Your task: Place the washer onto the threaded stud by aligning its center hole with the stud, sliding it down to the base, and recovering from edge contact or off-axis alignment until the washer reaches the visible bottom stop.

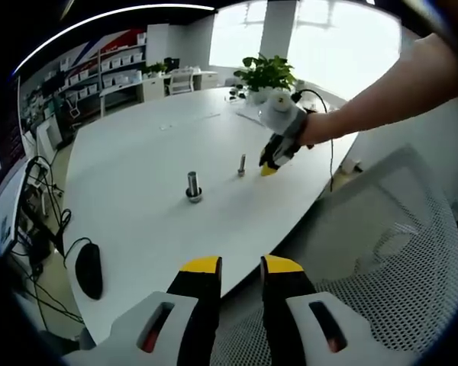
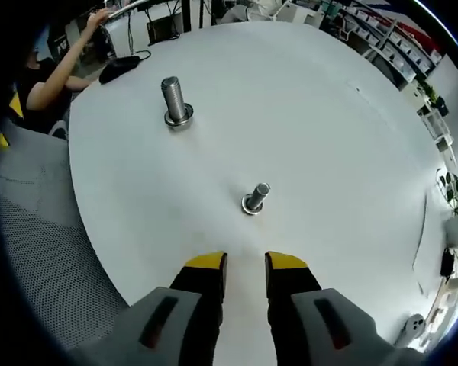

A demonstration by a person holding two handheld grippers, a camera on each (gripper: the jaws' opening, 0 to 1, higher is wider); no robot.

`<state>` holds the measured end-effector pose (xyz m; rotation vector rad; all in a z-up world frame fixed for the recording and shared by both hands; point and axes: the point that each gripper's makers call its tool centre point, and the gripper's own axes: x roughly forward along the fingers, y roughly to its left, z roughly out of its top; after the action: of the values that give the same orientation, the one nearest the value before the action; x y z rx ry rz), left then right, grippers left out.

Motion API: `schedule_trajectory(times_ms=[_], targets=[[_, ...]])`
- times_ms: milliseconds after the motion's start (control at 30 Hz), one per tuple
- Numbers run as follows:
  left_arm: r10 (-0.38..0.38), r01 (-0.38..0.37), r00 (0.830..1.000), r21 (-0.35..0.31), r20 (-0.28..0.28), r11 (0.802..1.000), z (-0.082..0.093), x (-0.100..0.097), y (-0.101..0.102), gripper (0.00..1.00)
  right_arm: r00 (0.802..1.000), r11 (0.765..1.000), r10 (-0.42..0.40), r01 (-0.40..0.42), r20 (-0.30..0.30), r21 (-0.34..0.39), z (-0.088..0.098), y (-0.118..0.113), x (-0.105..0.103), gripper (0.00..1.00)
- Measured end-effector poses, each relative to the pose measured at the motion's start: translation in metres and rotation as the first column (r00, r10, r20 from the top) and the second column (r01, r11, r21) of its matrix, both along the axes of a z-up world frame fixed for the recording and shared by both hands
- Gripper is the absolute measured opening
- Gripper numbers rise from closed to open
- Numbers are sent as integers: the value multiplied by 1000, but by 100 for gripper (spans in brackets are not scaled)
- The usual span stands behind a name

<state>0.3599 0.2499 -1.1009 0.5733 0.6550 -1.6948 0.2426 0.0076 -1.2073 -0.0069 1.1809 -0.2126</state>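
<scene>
White table [image 2: 351,152] carrying two upright studs, small stud [image 2: 256,197] with washer [image 2: 250,204] seemingly at its base (large stud [image 2: 174,101] likewise), right gripper [image 2: 245,263] and left gripper [image 1: 240,266] parted, empty; likely seated, next only checking.

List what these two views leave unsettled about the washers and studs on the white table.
- Smaller stud: a ring sits at its base; in the right gripper view it is too small to tell a loose washer from a flange.
- Larger stud: same doubt about its base ring.
- Left gripper view: both studs are far off, threads unreadable.
- Right gripper: its jaws are too small in the left gripper view to judge.
</scene>
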Motion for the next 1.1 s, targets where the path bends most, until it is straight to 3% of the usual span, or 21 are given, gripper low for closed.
schedule_trajectory(times_ms=[67,167,333,400,567,667,900,933,1000,1067,1100], targets=[[1,-1,1000,-5,-2,1000,1,0,0,19,999,1000,9,-8,45,-10,6,4,-1,23],[4,-4,1000,-13,-4,1000,3,0,-1,19,997,999,36,-34,61,-37,19,13,-7,23],[11,-11,1000,-23,-8,1000,4,2,-2,20,987,999,-27,32,159,-33,49,24,-20,23],[14,-15,1000,-25,-9,1000,4,3,-2,21,974,998,-56,64,219,-28,66,29,-20,23],[31,-32,999,-28,-12,999,7,4,-1,22,950,996,-77,88,303,-22,99,48,-30,25],[37,-38,999,-41,-24,998,11,2,-2,24,933,990,-124,141,338,-26,108,48,-40,28],[53,-54,999,-42,-3,998,8,9,-1,25,903,990,-103,132,416,-42,135,64,-51,30],[57,-57,998,-41,0,998,8,10,-1,25,888,988,-107,144,446,-49,140,63,-51,30],[68,-68,998,-50,3,996,11,12,-1,25,871,988,-119,149,477,-26,143,67,-52,30],[81,-81,997,-63,1,995,13,14,-1,25,872,986,-130,162,473,-28,141,67,-58,30],[83,-83,997,-65,3,994,14,15,-1,25,845,973,-209,232,492,14,141,69,-62,30]])
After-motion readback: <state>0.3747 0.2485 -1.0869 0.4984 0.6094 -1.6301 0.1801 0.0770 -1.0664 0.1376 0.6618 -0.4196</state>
